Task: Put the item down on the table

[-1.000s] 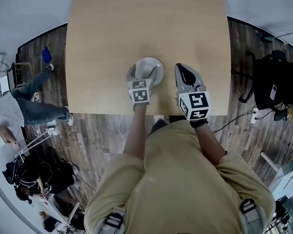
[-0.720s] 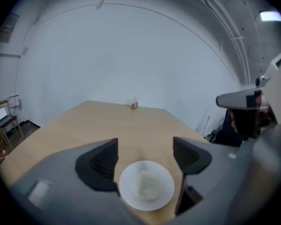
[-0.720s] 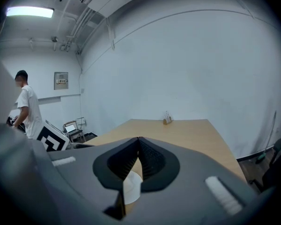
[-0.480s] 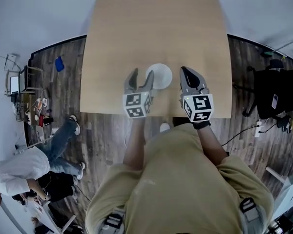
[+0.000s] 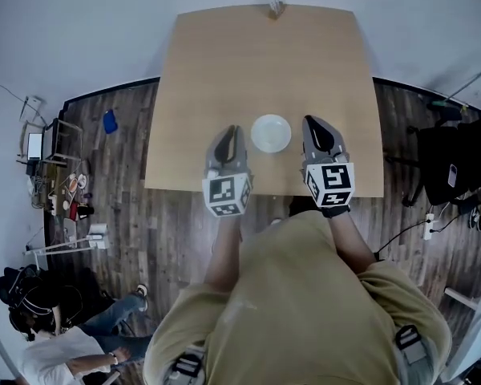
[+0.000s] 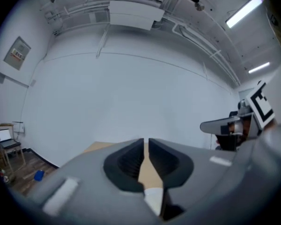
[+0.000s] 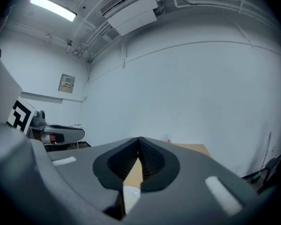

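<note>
Bowl (image 5: 270,133) sat on table (image 5: 256,62) by near edge, untouched. Left gripper (image 5: 229,135) and right gripper (image 5: 314,127): jaws pressed together, empty. Placement looked done; next, draw clear.

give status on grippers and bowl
Left gripper shut, empty. Right gripper shut, empty. Bowl on table, between them, untouched. Nothing in the way.

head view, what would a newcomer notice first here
A white bowl sits on the tan table, towards the edge nearest the person. The left tongs and right tongs flank it, one on each side, and neither touches it.
</note>
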Demonstrator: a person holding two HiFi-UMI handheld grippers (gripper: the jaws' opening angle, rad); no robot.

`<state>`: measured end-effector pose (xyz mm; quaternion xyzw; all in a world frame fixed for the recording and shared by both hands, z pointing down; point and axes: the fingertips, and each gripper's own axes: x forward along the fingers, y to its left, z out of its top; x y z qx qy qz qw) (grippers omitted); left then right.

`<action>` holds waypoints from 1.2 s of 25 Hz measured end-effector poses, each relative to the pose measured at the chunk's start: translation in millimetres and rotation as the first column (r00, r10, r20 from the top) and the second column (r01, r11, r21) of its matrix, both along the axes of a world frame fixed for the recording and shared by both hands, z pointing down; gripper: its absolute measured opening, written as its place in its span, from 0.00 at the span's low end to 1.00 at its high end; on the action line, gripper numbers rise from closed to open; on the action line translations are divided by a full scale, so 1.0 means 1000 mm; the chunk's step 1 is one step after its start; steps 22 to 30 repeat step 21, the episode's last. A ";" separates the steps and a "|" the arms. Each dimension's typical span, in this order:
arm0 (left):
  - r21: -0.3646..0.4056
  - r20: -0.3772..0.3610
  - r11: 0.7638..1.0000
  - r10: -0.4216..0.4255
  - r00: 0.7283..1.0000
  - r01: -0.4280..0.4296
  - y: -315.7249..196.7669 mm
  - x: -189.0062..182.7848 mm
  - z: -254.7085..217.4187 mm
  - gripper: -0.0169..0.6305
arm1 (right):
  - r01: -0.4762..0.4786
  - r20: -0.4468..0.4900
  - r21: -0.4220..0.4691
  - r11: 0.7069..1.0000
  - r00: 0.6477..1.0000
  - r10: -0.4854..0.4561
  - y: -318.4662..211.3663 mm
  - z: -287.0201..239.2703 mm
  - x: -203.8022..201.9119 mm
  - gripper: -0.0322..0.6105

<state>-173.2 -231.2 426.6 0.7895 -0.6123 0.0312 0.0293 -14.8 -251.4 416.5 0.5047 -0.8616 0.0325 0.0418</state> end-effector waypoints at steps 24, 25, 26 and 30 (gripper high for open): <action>0.128 0.093 0.992 -0.004 0.996 -0.008 0.091 0.001 -0.040 0.03 | 0.025 -0.067 0.085 0.996 0.998 -0.019 0.091 -0.020 -0.015 0.06; 0.128 0.093 0.992 -0.004 0.996 -0.008 0.091 0.001 -0.040 0.03 | 0.025 -0.067 0.085 0.996 0.998 -0.019 0.091 -0.020 -0.015 0.06; 0.128 0.093 0.992 -0.004 0.996 -0.008 0.091 0.001 -0.040 0.03 | 0.025 -0.067 0.085 0.996 0.998 -0.019 0.091 -0.020 -0.015 0.06; 0.128 0.093 0.992 -0.004 0.996 -0.008 0.091 0.001 -0.040 0.03 | 0.025 -0.067 0.085 0.996 0.998 -0.019 0.091 -0.020 -0.015 0.06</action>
